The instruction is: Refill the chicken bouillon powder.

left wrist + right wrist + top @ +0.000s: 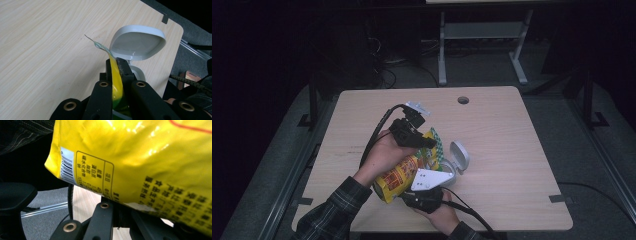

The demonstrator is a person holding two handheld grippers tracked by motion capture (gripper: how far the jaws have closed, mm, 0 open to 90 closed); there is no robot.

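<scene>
A yellow snack bag (401,176) is held up off the wooden table (512,150) between both grippers, right beside a small white bin (452,167) whose hinged lid (138,42) stands flipped open. Judging from this, the work is about getting the bag or its contents into that bin: the lid is already up and the bag has been brought to the bin's near side, but it does not look to be inside yet, and whether its top has been torn open cannot be told.

The left gripper (115,65) is clamped narrow on the bag's top edge, the jaws pinching the thin yellow film, with the bin's lid just beyond the jaw tips. The right gripper (424,197) is closed on the bag's lower end, on the side of the bag away from the bin; in its own view the printed yellow panel (140,162) lies across the jaws.
</scene>
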